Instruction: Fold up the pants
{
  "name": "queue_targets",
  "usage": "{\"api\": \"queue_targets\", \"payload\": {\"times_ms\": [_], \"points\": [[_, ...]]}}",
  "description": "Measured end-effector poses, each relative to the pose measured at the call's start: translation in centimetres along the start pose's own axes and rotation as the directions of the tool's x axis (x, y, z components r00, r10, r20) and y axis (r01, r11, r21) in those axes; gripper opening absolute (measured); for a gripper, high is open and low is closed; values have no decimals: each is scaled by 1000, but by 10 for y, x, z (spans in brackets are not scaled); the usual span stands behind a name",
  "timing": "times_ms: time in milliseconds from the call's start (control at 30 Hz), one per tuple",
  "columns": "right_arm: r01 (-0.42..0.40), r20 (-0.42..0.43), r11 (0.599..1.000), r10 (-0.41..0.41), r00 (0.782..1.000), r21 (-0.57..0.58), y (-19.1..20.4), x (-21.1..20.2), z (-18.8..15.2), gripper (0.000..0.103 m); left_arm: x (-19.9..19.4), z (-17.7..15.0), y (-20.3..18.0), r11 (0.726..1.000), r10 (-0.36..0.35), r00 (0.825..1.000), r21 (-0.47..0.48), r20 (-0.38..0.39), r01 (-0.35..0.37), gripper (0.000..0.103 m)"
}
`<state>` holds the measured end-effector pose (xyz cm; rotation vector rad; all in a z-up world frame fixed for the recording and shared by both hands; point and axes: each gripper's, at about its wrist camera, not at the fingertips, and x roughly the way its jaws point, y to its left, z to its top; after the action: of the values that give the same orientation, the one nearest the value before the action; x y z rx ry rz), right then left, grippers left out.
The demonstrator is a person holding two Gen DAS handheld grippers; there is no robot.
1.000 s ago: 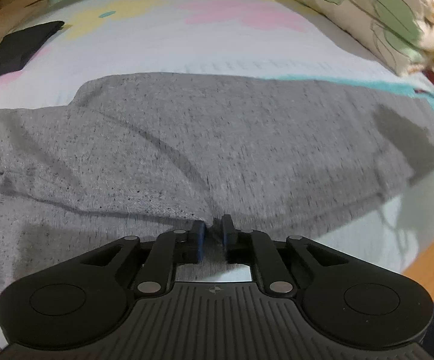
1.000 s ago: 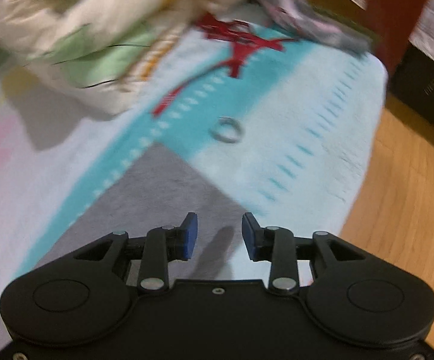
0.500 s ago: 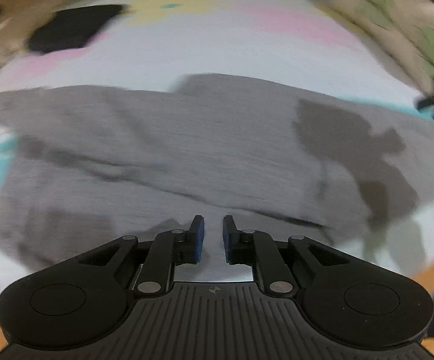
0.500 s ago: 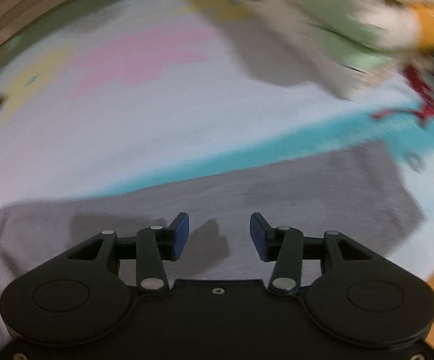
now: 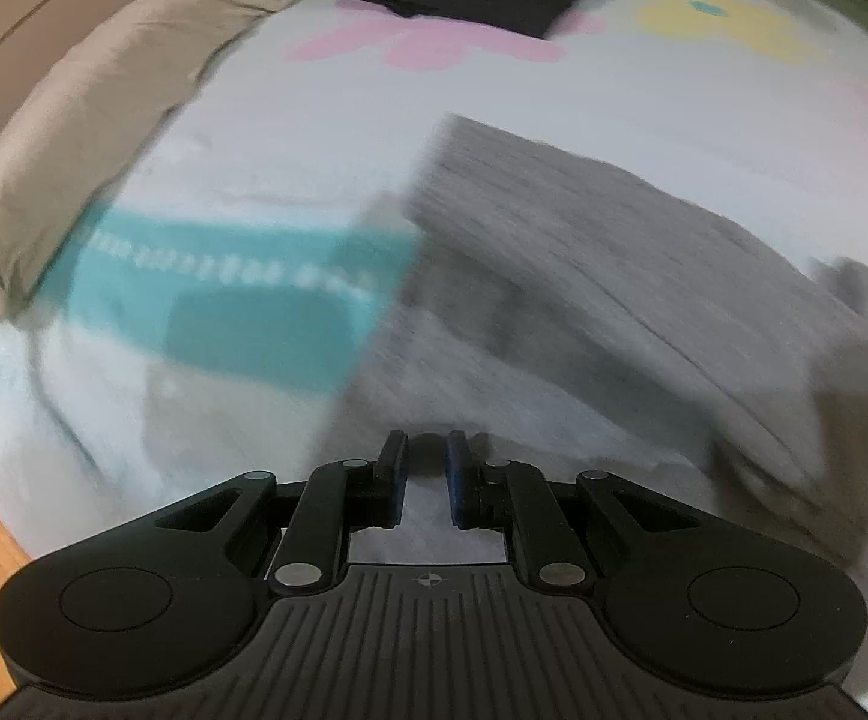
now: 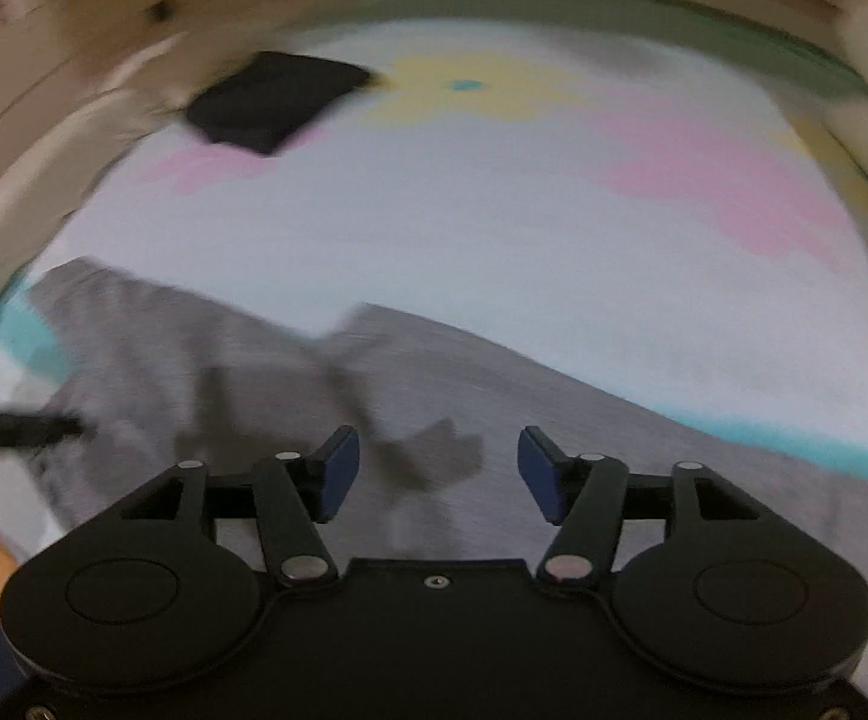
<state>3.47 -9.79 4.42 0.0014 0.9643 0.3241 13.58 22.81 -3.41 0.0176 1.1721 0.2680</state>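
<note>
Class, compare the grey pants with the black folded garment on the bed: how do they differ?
The grey pants lie near the tools, spread long across the sheet; the black garment sits far back as a small compact rectangle. The pants are light heathered grey, the garment solid black. Both rest flat on the bed.

The pants (image 5: 602, 276) were grey heathered knit, lying flat on the bed. In the left wrist view they ran from the 12 o'clock region down towards 4 o'clock, one layer resting over another with a long straight edge between, and a squared end at 12 o'clock. In the right wrist view the pants (image 6: 434, 384) spanned from 9 to 4 o'clock, a notch in the far edge. Blur obscured finer detail.
</note>
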Motion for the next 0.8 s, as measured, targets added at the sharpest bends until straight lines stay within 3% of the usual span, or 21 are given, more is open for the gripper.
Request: {"api": "queue_targets", "payload": {"times_ms": [133, 233, 300, 433, 633, 800], "points": [[-50, 26, 995, 52, 998, -92, 43, 10, 2, 72, 29, 12, 14, 1000, -22, 998, -24, -55, 21, 13], [-63, 53, 987, 72, 996, -150, 72, 15, 3, 77, 31, 16, 16, 1000, -9, 999, 0, -39, 9, 13], [-57, 88, 978, 76, 993, -202, 91, 17, 0, 80, 35, 17, 13, 999, 16, 999, 33, -42, -14, 14], [-20, 176, 953, 76, 981, -301, 123, 19, -6, 85, 33, 19, 16, 1000, 0, 998, 21, -56, 2, 14], [80, 267, 870, 61, 962, -486, 168, 32, -26, 85, 28, 21, 32, 998, -45, 996, -41, -82, 42, 15], [193, 314, 767, 12, 949, -612, 189, 51, -51, 80, 7, 27, 53, 992, -32, 999, -121, -11, 31, 15]]}}
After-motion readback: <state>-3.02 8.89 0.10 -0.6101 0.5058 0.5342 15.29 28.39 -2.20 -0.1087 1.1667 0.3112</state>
